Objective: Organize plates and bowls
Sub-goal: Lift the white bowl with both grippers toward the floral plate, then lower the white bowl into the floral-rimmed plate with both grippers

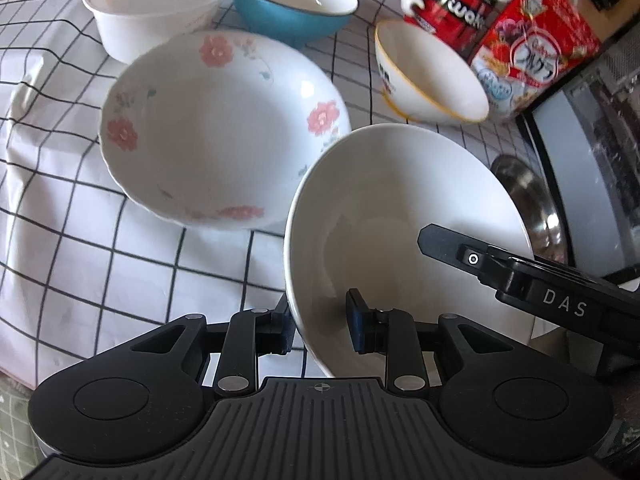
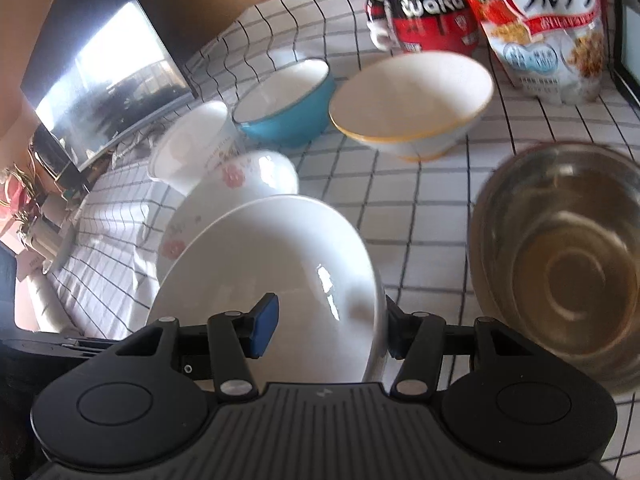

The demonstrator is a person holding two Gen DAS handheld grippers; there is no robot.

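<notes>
Currently both grippers clamp one plain white bowl (image 1: 400, 208) — left gripper (image 1: 320, 326) at one rim, right gripper (image 2: 326, 330) opposite — beside the floral bowl (image 1: 216, 128).

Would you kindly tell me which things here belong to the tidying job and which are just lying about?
Job: white bowl, floral bowl, blue bowl, yellow-rimmed bowl, plastic bowl, steel bowl.
Lying about: cereal bag, toy figure, screen.

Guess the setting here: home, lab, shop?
Probably a home dining or living area: a grid-check tablecloth with mismatched household bowls, a Calbee granola bag, and a flat TV screen nearby.
</notes>
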